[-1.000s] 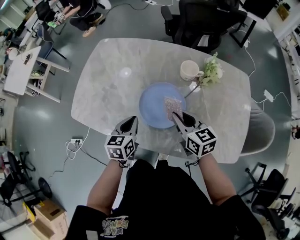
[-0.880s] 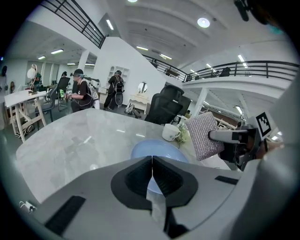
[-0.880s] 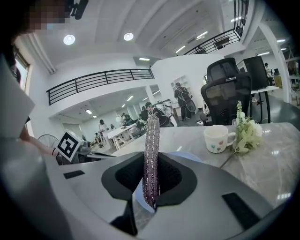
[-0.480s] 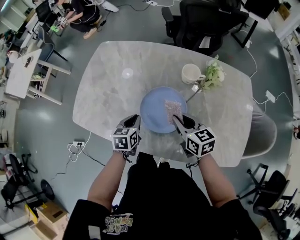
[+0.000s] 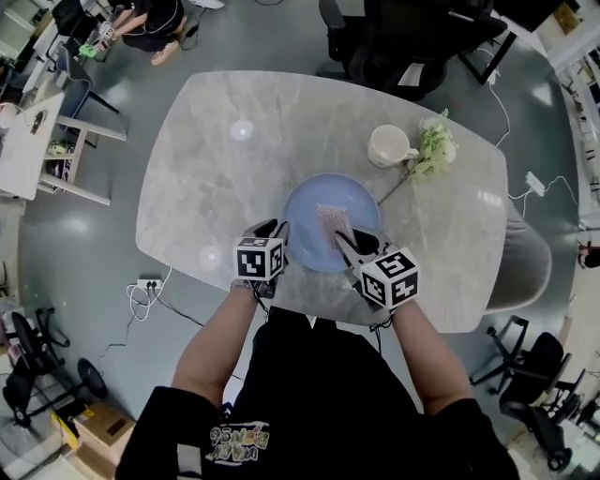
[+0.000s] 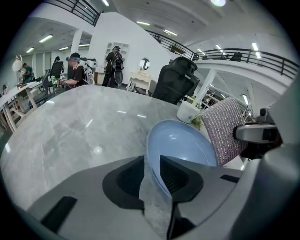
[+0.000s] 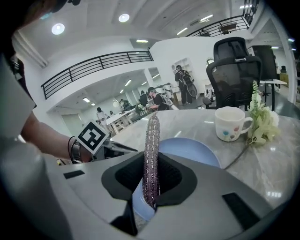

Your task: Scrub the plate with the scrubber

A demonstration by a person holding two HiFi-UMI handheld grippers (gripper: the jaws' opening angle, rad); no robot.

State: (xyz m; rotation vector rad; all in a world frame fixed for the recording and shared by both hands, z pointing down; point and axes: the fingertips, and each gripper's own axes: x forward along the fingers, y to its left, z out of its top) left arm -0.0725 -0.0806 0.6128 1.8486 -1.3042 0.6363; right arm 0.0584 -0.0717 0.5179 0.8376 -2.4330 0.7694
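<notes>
The light blue plate (image 5: 319, 202) lies on the marble table (image 5: 206, 178) in front of me. My left gripper (image 5: 278, 229) is shut on the plate's near left rim; in the left gripper view the plate (image 6: 185, 143) runs between the jaws of the left gripper (image 6: 152, 177). My right gripper (image 5: 343, 240) is shut on a pink glittery scrubber (image 5: 333, 221) that hangs over the plate's middle. In the right gripper view the scrubber (image 7: 151, 140) stands on edge in the right gripper (image 7: 151, 187), above the plate (image 7: 192, 149).
A white mug (image 5: 388, 145) and a sprig of pale flowers (image 5: 434, 150) sit on the table behind the plate, to the right. Black office chairs (image 5: 412, 37) stand beyond the far edge. People sit at desks (image 5: 141, 23) far left.
My left gripper has moved forward and right from the table's near edge onto the plate's left rim and shut on it. The right gripper keeps the scrubber over the plate.
</notes>
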